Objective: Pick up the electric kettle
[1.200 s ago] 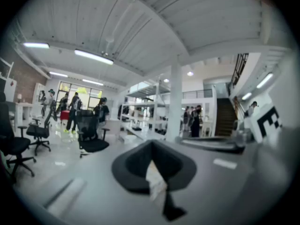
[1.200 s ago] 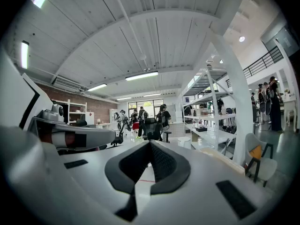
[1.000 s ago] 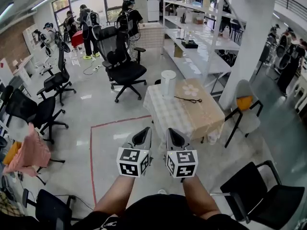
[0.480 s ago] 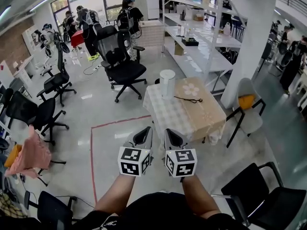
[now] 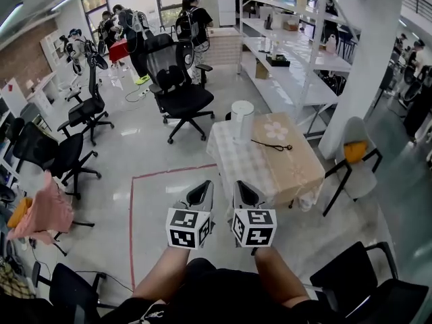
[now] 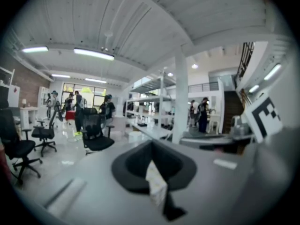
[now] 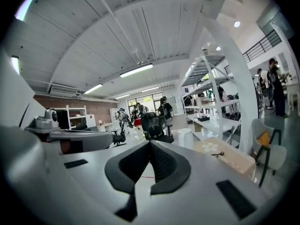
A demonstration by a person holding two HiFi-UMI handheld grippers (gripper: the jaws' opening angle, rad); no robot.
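1. the left gripper (image 5: 198, 196) and the right gripper (image 5: 244, 194) are held side by side in front of the person, each on a bare forearm, their marker cubes facing the head camera.
2. in the left gripper view the two dark pads meet at the tip - the tongs are closed, with nothing between them.
3. in the right gripper view the pads are likewise pressed together and grip nothing.
4. the electric kettle (image 5: 242, 119), a white cylinder, stands upright on the far left corner of a small table (image 5: 270, 171) covered with a checked and tan cloth - well apart from both grippers.
5. a thin black object (image 5: 273, 145), too small to identify, lies on the cloth to the right of the kettle, near a white flower print.
6. a black office chair (image 5: 181, 90) stands beyond the table, and a grey chair with a yellow cushion (image 5: 356, 157) sits at the table's right beside a white pillar (image 5: 361, 59).
7. a red tape line (image 5: 131, 208) marks the floor to the left of the grippers.
8. people stand in the background near the windows.
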